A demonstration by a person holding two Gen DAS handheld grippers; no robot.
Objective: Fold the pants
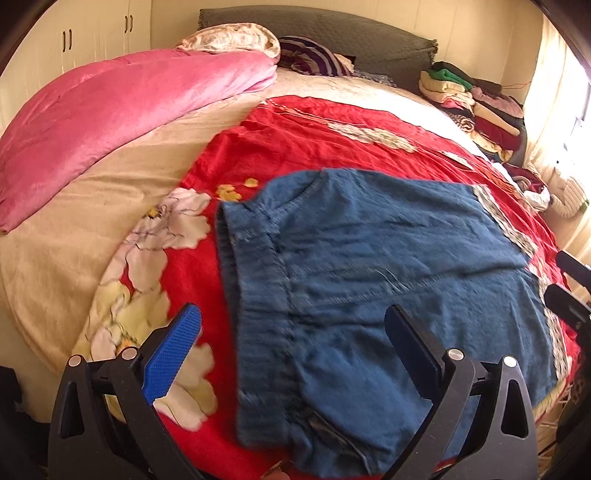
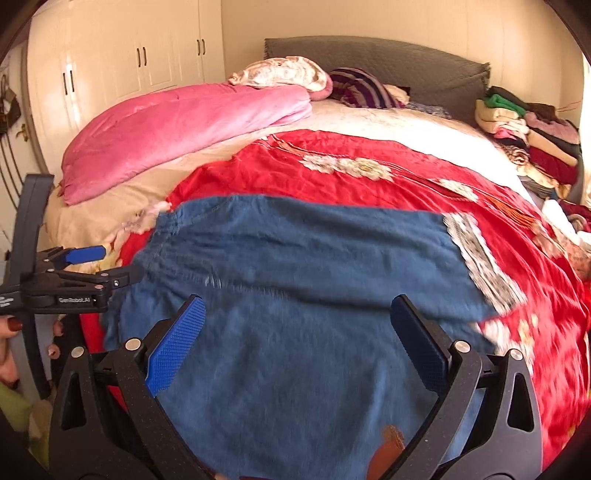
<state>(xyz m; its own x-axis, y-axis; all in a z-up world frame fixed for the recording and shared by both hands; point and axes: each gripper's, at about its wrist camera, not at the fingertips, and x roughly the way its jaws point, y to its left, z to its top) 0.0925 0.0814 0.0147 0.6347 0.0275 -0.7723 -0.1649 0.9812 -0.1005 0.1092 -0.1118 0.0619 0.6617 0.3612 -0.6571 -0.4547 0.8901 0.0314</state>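
Blue denim pants [image 1: 373, 280] lie folded on a red flowered blanket [image 1: 295, 147], with the elastic waistband on the left and lace-trimmed cuffs [image 1: 506, 218] on the right. My left gripper [image 1: 293, 325] is open and empty, just above the waistband end. My right gripper [image 2: 297, 314] is open and empty, above the middle of the pants [image 2: 295, 295]. The left gripper also shows in the right wrist view [image 2: 103, 262], at the pants' left edge. The right gripper's black fingers [image 1: 569, 295] show at the right edge of the left wrist view.
A pink quilt [image 1: 110, 122] lies folded on the bed's left side. Pillows [image 1: 236, 38] and a grey headboard [image 1: 332, 26] are at the back. A pile of folded clothes [image 1: 476, 99] sits at the back right. White wardrobes [image 2: 129, 62] stand at the left.
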